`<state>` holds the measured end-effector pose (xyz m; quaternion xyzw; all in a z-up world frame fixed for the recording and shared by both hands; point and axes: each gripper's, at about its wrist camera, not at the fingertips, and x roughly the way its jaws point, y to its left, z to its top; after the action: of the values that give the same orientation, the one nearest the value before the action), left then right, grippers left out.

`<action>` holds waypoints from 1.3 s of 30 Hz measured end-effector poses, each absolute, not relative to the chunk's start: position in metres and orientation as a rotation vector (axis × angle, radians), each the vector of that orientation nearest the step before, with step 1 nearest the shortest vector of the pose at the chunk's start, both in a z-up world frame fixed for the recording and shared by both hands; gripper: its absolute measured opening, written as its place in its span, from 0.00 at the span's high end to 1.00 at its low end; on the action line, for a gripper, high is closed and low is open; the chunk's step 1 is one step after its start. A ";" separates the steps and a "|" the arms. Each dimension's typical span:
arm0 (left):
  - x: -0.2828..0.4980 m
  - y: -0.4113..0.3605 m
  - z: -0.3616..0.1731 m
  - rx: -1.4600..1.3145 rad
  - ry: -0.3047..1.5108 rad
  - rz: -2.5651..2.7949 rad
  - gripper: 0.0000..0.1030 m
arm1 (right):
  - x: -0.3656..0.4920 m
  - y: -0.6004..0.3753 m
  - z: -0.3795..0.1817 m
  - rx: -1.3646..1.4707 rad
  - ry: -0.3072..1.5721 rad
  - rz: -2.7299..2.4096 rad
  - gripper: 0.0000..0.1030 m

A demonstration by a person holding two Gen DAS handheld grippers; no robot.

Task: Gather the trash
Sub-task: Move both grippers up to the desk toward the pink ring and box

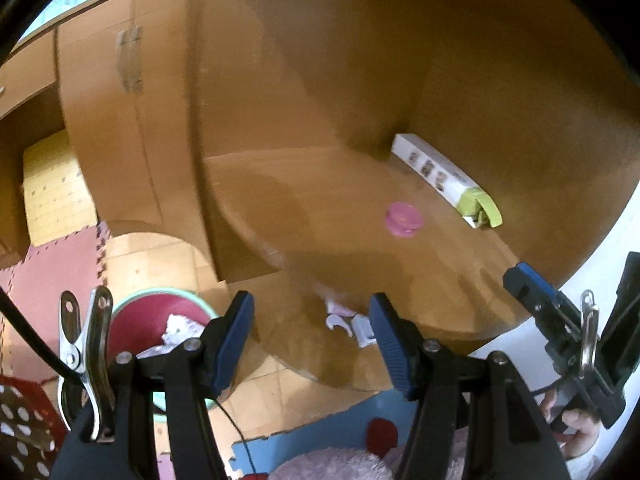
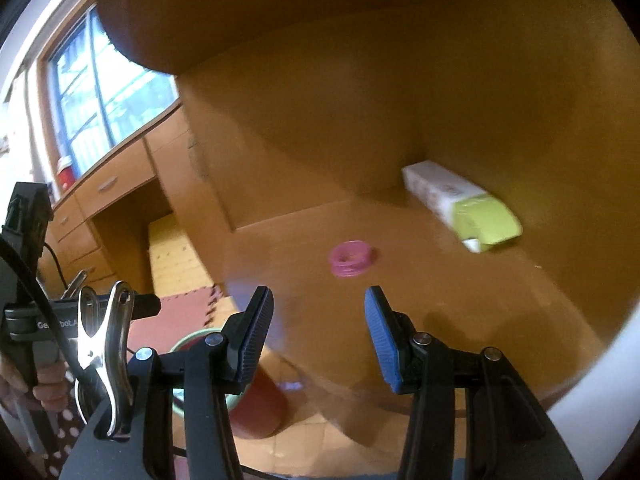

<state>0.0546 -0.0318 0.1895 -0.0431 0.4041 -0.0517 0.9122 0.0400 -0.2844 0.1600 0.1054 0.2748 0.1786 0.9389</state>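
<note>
Both claws released, empty — left claw [image 1: 312,344] best lowered squarely over the crumpled paper scrap [image 1: 348,322] at the worktop [image 1: 440,264] edge — then into the bin [image 1: 132,320]

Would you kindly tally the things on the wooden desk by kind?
Pink lid: 1
White and green box: 1
White paper scraps, near the front edge: 1 cluster; blur hides how many pieces
Total: 3 kinds
</note>
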 end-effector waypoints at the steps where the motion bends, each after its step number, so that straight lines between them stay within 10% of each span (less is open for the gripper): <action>1: 0.060 -0.040 0.188 -0.081 0.830 -0.115 0.39 | 0.039 -0.290 0.158 0.218 0.558 0.350 0.53; 39: 0.194 -0.161 0.120 0.086 0.845 -0.133 0.45 | 0.059 -0.334 0.130 0.345 0.608 0.290 0.53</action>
<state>0.1938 -0.1607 0.1203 0.0416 0.4097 -0.0643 0.9090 0.0590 -0.3338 0.1304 0.1682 0.2967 0.1417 0.9293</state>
